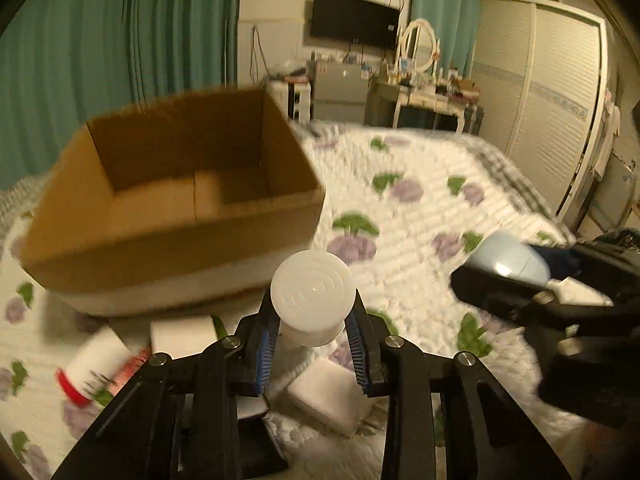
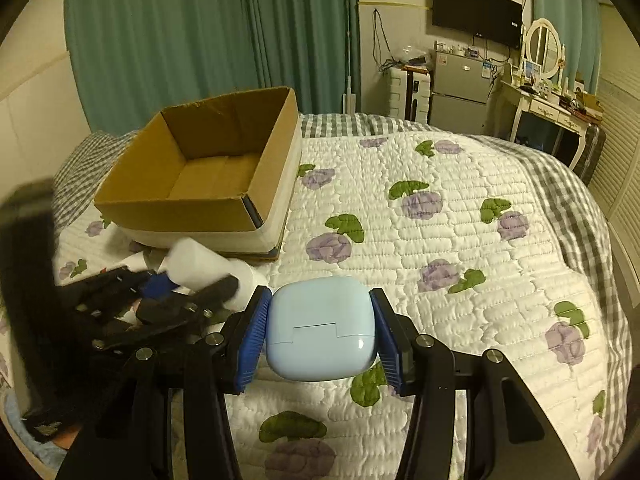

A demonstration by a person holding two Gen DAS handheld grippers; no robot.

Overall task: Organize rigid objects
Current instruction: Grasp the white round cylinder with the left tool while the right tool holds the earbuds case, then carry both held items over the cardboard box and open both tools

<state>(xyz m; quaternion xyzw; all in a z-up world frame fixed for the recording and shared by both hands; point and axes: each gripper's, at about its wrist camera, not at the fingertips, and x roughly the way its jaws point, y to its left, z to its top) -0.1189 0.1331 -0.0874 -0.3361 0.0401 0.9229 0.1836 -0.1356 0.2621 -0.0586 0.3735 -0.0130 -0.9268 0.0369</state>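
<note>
My left gripper [image 1: 313, 322] is shut on a white bottle with a ridged round cap [image 1: 313, 288], held above the bed in front of the open cardboard box [image 1: 172, 216]. My right gripper [image 2: 321, 330] is shut on a light blue rounded case [image 2: 322, 326], held over the quilt to the right of the box [image 2: 200, 184]. The box looks empty inside. The right gripper with the blue case [image 1: 512, 258] shows at the right of the left wrist view. The left gripper with the white bottle [image 2: 200, 268] shows at the left of the right wrist view.
On the quilt below the left gripper lie a white bottle with a red cap [image 1: 90, 368], a white block [image 1: 182, 330] and a white box [image 1: 324, 404]. The flowered quilt [image 2: 460, 240] stretches right. A dresser, fridge and wardrobe stand beyond the bed.
</note>
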